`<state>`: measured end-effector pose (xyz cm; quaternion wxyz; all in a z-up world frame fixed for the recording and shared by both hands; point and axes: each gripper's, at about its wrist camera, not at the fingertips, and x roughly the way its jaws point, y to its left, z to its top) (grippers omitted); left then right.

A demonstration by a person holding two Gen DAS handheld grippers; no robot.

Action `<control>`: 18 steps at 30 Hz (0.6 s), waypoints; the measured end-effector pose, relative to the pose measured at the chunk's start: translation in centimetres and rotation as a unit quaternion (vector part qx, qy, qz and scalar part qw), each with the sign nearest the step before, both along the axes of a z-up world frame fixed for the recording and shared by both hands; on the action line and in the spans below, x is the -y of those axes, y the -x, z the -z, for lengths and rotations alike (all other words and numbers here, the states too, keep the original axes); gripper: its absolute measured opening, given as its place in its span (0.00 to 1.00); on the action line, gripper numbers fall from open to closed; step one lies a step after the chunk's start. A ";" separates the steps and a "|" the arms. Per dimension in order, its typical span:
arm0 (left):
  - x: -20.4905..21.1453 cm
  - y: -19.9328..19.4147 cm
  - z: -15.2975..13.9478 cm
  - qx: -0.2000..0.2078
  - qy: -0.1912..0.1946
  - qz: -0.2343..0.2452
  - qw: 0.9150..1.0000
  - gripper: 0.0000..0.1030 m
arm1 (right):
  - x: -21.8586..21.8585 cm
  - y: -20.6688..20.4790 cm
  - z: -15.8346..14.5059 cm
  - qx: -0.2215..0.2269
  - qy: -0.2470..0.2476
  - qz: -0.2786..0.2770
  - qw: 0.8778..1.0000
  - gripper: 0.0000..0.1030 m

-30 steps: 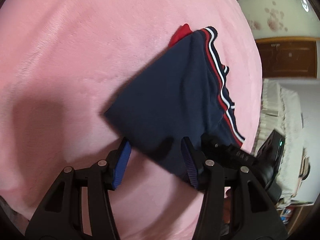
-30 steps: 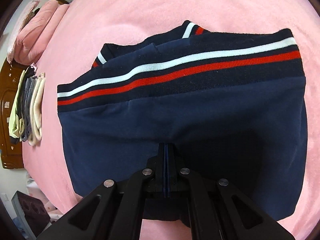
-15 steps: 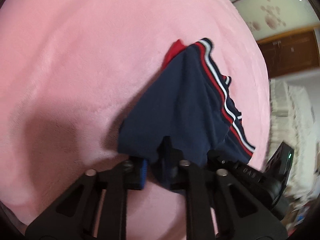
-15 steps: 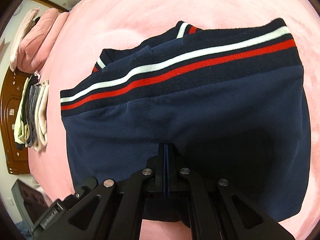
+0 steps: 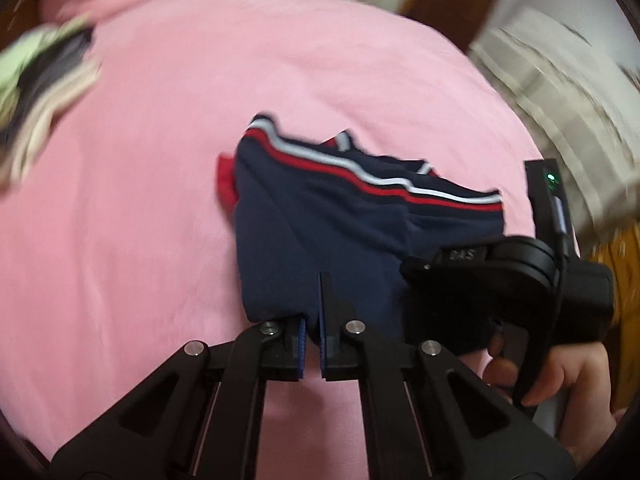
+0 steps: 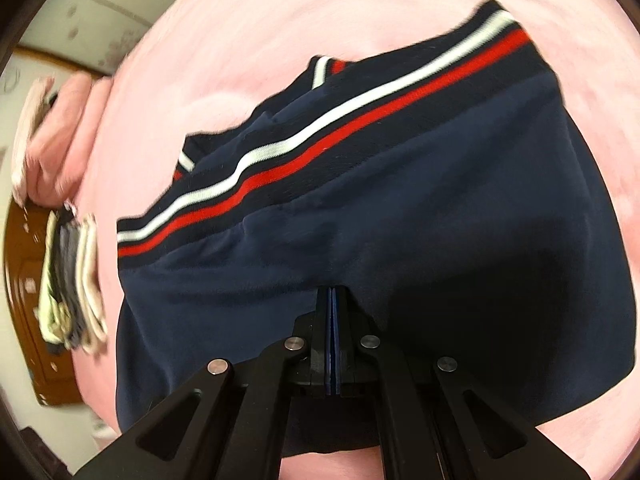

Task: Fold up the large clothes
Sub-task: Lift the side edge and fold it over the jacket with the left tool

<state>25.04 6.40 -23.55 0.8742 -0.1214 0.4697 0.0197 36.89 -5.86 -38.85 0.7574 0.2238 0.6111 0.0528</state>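
Navy cloth with a white and a red stripe along its ribbed band makes up the folded garment (image 5: 320,216), which lies bunched on the pink fleece blanket (image 5: 160,160) covering the bed. In the left wrist view the left gripper (image 5: 311,320) has its jaws drawn almost together on the near edge of the garment, the blue pads pinching a fold of the navy fabric with only a narrow slit between them. A scrap of red fabric (image 5: 226,184) pokes out from under the garment's far left corner. To the right, the right gripper (image 5: 508,276) shows as a black body with a green light on its upright part, held by the person's right hand (image 5: 560,376), whose fingers curl around the handle; it meets the garment at its near right side. In the right wrist view the right gripper (image 6: 332,300) has its jaws pressed fully together on the navy garment (image 6: 400,208), which fills most of the frame, its striped band running diagonally from lower left to upper right. A stack of folded clothes (image 6: 72,280) sits at the left edge of the blanket (image 6: 280,20), with a pink pillow (image 6: 56,136) just beyond it and a brown wooden headboard (image 6: 24,300) behind. Both views are somewhat blurred.
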 end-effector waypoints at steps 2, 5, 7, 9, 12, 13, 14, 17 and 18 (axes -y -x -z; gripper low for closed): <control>0.6 0.2 -1.4 0.024 -0.013 0.029 0.999 0.02 | 1.7 0.9 -0.2 0.005 -0.030 0.025 0.999 0.00; 2.3 0.4 -3.5 0.064 -0.049 0.082 0.993 0.02 | 3.6 1.6 -0.7 0.011 -0.060 0.031 0.998 0.00; 4.1 0.7 -4.7 0.086 -0.072 0.115 0.987 0.02 | 5.0 2.1 -1.1 0.014 -0.065 0.036 0.997 0.00; 5.4 0.8 -5.5 0.096 -0.079 0.132 0.983 0.02 | 7.1 2.6 -2.0 0.024 -0.080 0.045 0.995 0.00; 8.3 1.1 -6.3 0.106 -0.105 0.150 0.977 0.02 | 9.9 3.7 -3.8 0.038 -0.087 0.059 0.994 0.00; 9.5 1.3 -6.5 0.109 -0.121 0.152 0.975 0.02 | 10.9 3.8 -4.5 0.042 -0.088 0.061 0.993 0.00; 10.3 1.4 -6.6 0.111 -0.126 0.154 0.974 0.02 | 12.0 4.2 -5.2 0.048 -0.089 0.061 0.993 0.00; 13.1 2.2 -7.2 0.108 -0.111 0.155 0.976 0.02 | 15.1 4.8 -6.6 0.059 -0.089 0.057 0.993 0.00; 13.9 2.2 -7.1 0.105 -0.106 0.156 0.976 0.02 | 15.9 4.9 -6.9 0.062 -0.088 0.055 0.993 0.00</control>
